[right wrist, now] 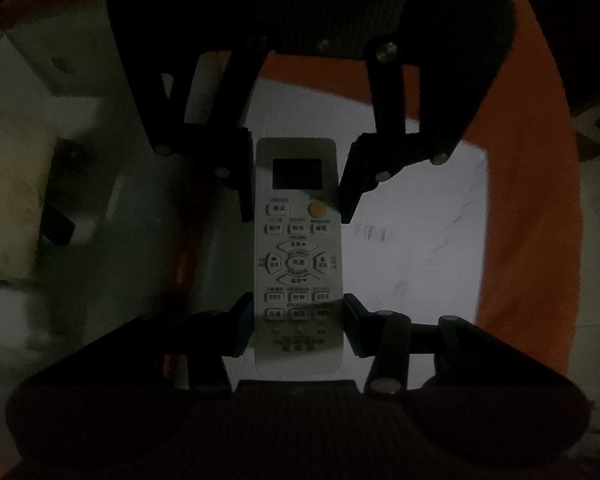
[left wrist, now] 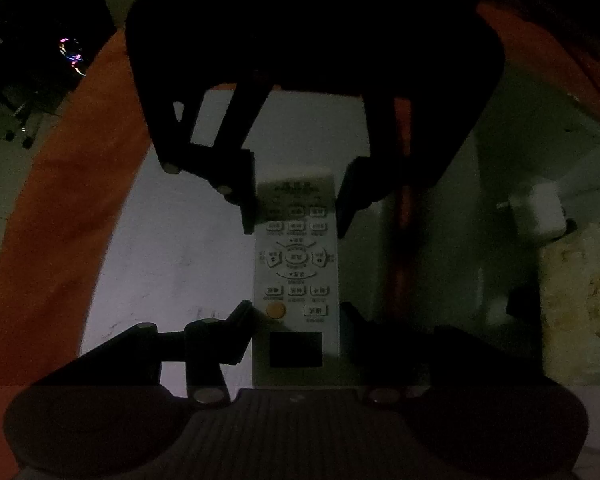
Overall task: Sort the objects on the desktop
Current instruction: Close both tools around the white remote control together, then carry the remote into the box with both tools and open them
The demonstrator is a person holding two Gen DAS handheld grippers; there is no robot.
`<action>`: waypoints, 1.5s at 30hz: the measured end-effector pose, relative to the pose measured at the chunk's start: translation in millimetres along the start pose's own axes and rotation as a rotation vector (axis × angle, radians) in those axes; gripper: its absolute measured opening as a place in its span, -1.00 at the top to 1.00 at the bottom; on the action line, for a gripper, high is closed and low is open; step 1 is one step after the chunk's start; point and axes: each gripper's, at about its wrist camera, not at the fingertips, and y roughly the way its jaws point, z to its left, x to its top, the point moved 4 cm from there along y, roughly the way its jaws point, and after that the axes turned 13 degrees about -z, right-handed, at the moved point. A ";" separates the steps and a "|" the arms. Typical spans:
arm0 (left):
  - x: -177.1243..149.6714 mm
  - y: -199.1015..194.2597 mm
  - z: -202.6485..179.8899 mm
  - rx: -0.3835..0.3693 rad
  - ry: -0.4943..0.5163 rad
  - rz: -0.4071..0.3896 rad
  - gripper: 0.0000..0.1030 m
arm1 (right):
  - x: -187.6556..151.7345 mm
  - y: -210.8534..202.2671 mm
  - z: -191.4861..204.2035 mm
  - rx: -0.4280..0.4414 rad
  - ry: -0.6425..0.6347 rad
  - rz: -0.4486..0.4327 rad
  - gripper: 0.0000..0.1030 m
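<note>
Both tongs clamp one remote control [left wrist: 295,276] by its long edges: left tongs [left wrist: 296,320] at the screen end, right tongs [right wrist: 298,316] at the plain end, narrowed onto it above the white tabletop [left wrist: 172,248]. Rigid, light, smooth plastic, it could slip; flat side edges look the safest hold. Only the left view shows a white plug [left wrist: 538,214]; the right view shows pen marks on the tabletop.

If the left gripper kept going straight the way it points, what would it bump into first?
Probably the white sheet on the desk under the remote control that the left gripper holds; depth is unclear.
</note>
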 end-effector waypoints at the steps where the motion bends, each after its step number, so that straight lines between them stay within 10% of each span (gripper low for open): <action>1: 0.3 -3.9 -1.7 0.007 0.001 -0.002 0.21 | 9.1 4.5 0.2 -0.007 -0.006 0.000 0.05; 18: 6.2 -86.9 -122.7 0.000 0.075 0.004 0.21 | 60.2 -53.4 106.2 -0.015 0.006 0.004 0.05; 32: -24.2 -37.8 -232.5 -0.071 0.071 0.061 0.21 | 66.9 -39.7 228.4 0.080 0.083 -0.015 0.05; 45: -45.6 -6.4 -248.5 -0.127 0.074 0.076 0.20 | 48.0 3.8 256.7 0.082 0.167 0.033 0.04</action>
